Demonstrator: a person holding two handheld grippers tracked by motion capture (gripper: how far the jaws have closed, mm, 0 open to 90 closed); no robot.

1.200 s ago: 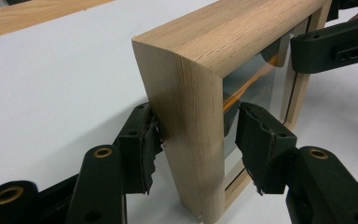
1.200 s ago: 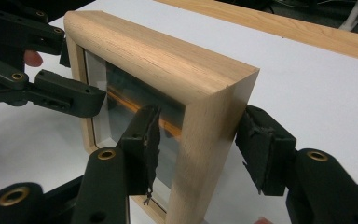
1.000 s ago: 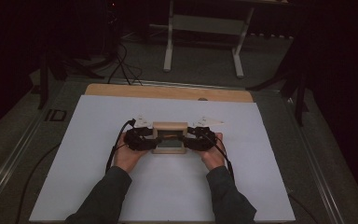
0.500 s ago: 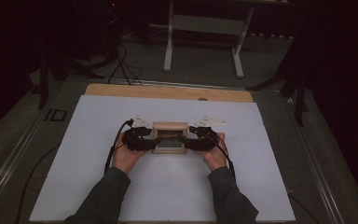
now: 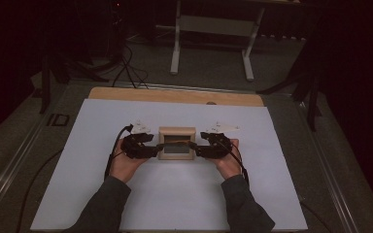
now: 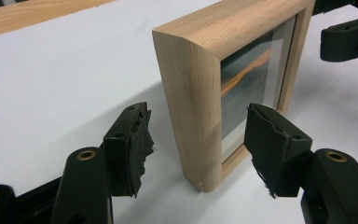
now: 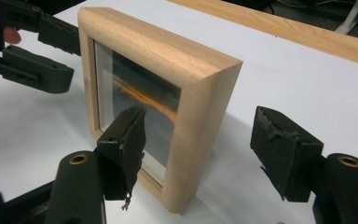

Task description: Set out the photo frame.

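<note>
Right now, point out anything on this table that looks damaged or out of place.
The black padding on the tongs is torn: ragged, frayed edges on the left tongs' pads and right tongs' pads. The wooden picture frame stands upright and square on the white sheet, looking undamaged.
</note>
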